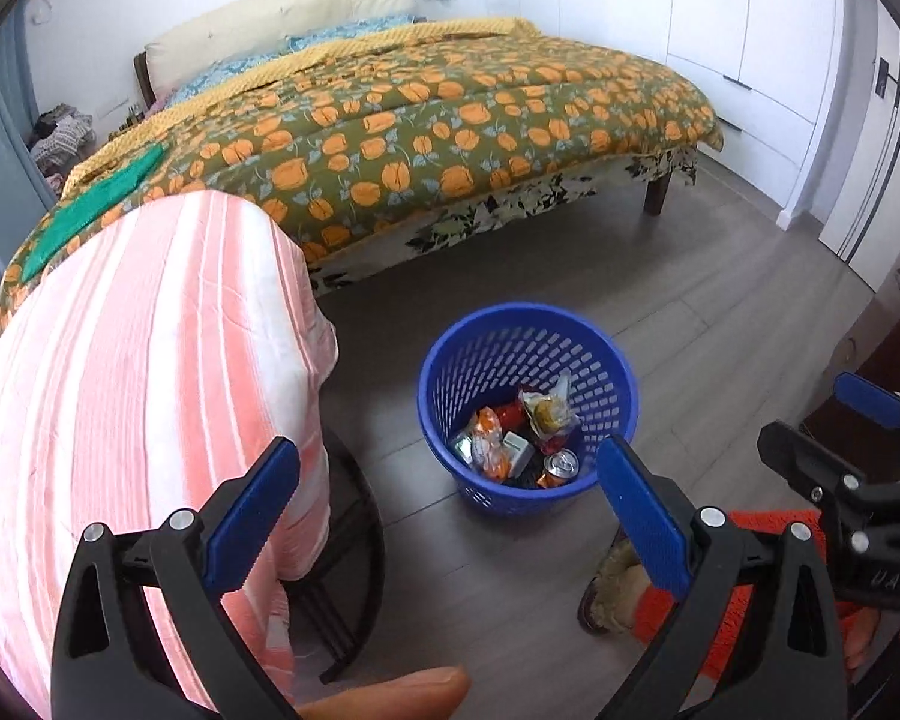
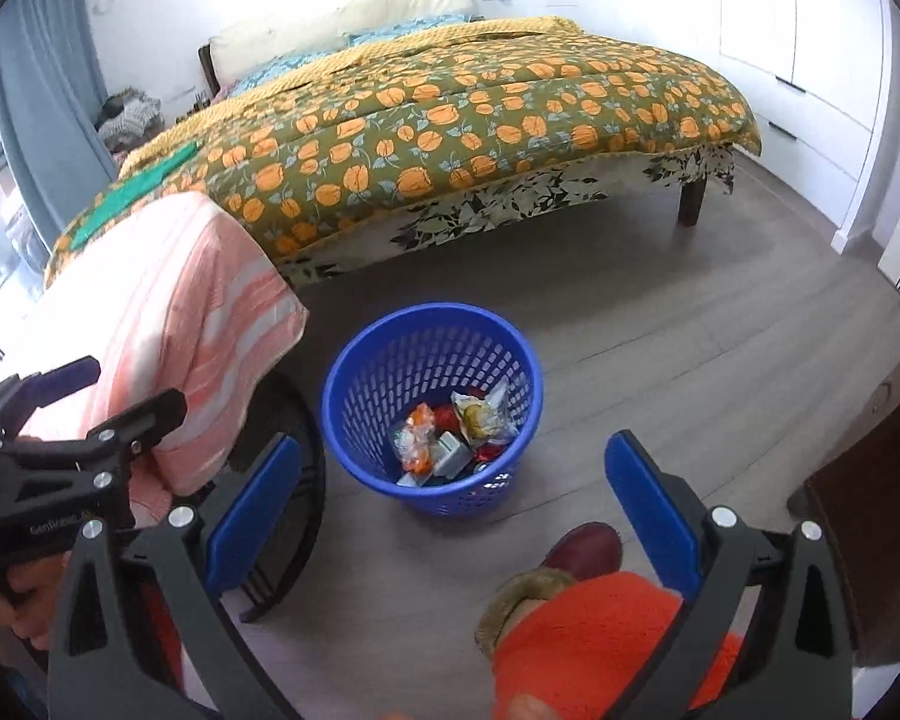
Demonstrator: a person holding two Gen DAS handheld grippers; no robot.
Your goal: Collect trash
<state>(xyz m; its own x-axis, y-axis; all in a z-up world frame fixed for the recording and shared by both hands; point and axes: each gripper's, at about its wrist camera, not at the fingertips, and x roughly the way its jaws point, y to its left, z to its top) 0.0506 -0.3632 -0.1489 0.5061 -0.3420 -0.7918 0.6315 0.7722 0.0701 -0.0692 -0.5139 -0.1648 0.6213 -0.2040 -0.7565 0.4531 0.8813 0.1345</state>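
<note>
A blue perforated waste basket point(image 1: 594, 360) stands on the grey floor; it also shows in the right wrist view point(image 2: 354, 378). Inside lie snack wrappers point(image 1: 547, 411), a small carton point(image 1: 519, 450) and a drink can point(image 1: 561, 467); wrappers show in the right wrist view point(image 2: 480, 417) too. My left gripper point(image 1: 450, 498) is open and empty, held above and in front of the basket. My right gripper point(image 2: 453, 495) is open and empty, also just in front of the basket. The right gripper shows at the right edge of the left wrist view point(image 1: 834, 438), the left one at the left edge of the right wrist view point(image 2: 78, 408).
A pink striped towel point(image 1: 150, 390) covers a black-framed stand point(image 1: 354, 570) to the left of the basket. A bed with an orange flowered quilt point(image 1: 420, 132) stands behind. White cupboards point(image 1: 720, 18) line the right wall. A person's slippered foot point(image 2: 582, 552) and orange-clad leg point(image 2: 588, 642) are below.
</note>
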